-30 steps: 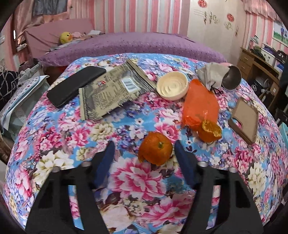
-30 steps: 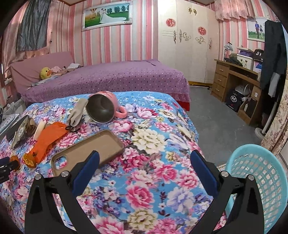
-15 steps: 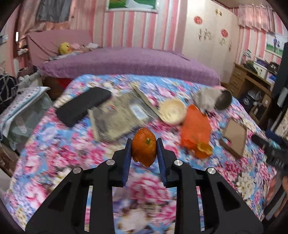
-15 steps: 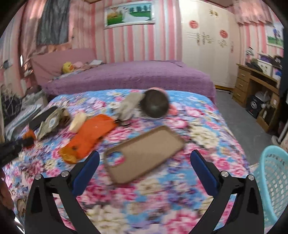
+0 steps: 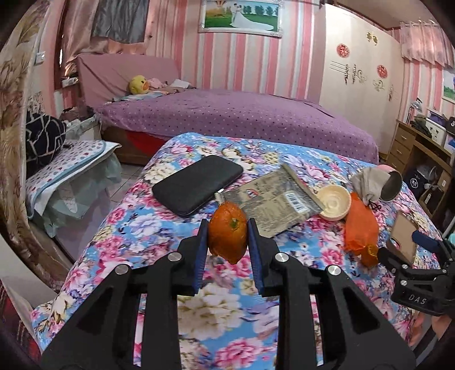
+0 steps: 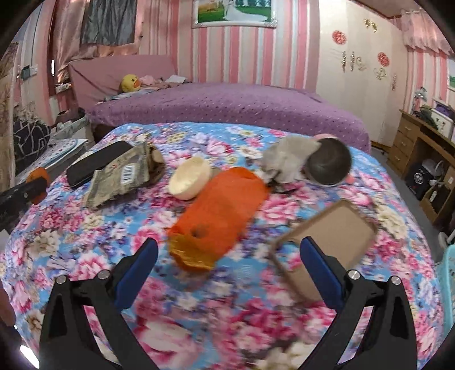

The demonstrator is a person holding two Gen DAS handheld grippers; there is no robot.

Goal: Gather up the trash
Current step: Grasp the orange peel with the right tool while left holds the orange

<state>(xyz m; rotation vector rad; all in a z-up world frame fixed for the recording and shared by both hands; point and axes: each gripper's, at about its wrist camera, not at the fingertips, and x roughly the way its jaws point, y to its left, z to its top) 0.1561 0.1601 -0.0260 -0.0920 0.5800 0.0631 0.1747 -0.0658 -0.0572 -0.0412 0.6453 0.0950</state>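
Pink-striped walls (image 5: 241, 54), a purple bed (image 5: 241, 119), a white wardrobe (image 5: 361, 74) and a wooden desk (image 5: 412, 145).

Near floral cloth (image 6: 199, 327) motion-blurred, turquoise basket (image 6: 448, 284) cut by right edge, wrapper (image 5: 273, 205) print unreadable

Floral-cloth table with non-trash items, bedroom behind.

Black phone (image 5: 198, 184) lies flat at far left of the floral tablecloth (image 5: 148, 227); tan phone case (image 6: 327, 242) lies flat near the right edge. Pink mug (image 6: 330, 165) on its side, dark opening facing the camera, grey cloth pouch (image 6: 287, 159) touching its left side. Cream bowl (image 6: 190, 178) upright mid-table. Purple dotted bed (image 5: 241, 113) behind the table, yellow duck plush (image 5: 138, 84) at the headboard. Framed wedding picture (image 5: 240, 17) on the striped wall. Wooden desk (image 6: 426, 148) on the right.
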